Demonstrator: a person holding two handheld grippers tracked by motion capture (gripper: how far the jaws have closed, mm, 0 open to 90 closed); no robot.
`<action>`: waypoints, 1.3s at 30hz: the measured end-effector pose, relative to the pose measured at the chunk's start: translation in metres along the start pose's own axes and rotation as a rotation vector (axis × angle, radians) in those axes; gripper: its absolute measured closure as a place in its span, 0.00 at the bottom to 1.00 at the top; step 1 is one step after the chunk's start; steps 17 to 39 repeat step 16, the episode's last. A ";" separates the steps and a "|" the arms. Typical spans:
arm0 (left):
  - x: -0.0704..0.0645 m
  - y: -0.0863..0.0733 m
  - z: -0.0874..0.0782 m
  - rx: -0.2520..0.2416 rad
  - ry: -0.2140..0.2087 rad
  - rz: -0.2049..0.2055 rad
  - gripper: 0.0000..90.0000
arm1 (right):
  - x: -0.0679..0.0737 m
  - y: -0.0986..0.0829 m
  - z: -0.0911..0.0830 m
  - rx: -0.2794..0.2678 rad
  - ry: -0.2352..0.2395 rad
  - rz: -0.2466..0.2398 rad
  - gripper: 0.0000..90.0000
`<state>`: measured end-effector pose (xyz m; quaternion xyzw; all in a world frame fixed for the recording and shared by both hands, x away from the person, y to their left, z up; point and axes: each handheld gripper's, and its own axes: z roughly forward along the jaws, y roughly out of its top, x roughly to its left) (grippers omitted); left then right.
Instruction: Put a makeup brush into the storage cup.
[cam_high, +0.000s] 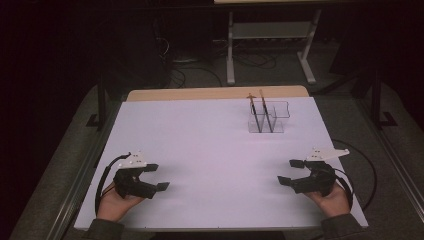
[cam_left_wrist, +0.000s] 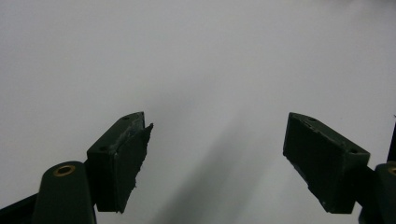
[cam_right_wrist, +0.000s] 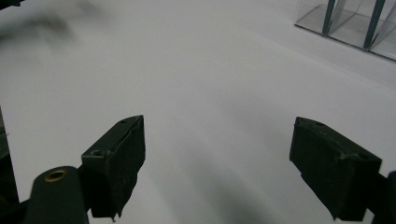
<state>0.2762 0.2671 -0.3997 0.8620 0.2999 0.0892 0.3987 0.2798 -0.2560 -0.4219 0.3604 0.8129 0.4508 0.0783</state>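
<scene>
Two hand-held grippers rest low at the near edge of the bench (cam_high: 200, 140), one at each near corner, well apart from each other. The left gripper (cam_high: 154, 176) has its jaws spread wide with nothing between them, and its own view looks past them (cam_left_wrist: 217, 154) onto bare white surface. The right gripper (cam_high: 290, 171) is likewise spread and empty; its view (cam_right_wrist: 217, 158) looks across the white top toward the holder (cam_right_wrist: 348, 25) at the far right. That holder (cam_high: 269, 117) is a clear box of several compartments standing on the far right part of the bench, well apart from both grippers. Two pens (cam_high: 261, 112) stand tilted in its near compartments, tips down, reddish ends sticking up above the rim; the far compartments look empty. By my reading, this is the start or a rest pose: nothing is held and no reach has begun. The right gripper is nearer the holder, so the likely next move is for it to travel forward, line its jaws either side of one pen's upper shaft, and close without knocking the light holder.
</scene>
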 end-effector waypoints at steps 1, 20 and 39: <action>0.000 0.000 0.000 -0.004 0.000 -0.001 0.23 | 0.000 -0.001 0.000 -0.005 -0.004 0.005 0.19; -0.001 -0.005 0.008 0.021 -0.031 -0.007 0.23 | 0.003 -0.004 -0.005 -0.033 -0.009 0.000 0.18; -0.001 -0.005 0.008 0.021 -0.031 -0.007 0.23 | 0.003 -0.004 -0.005 -0.033 -0.009 0.000 0.18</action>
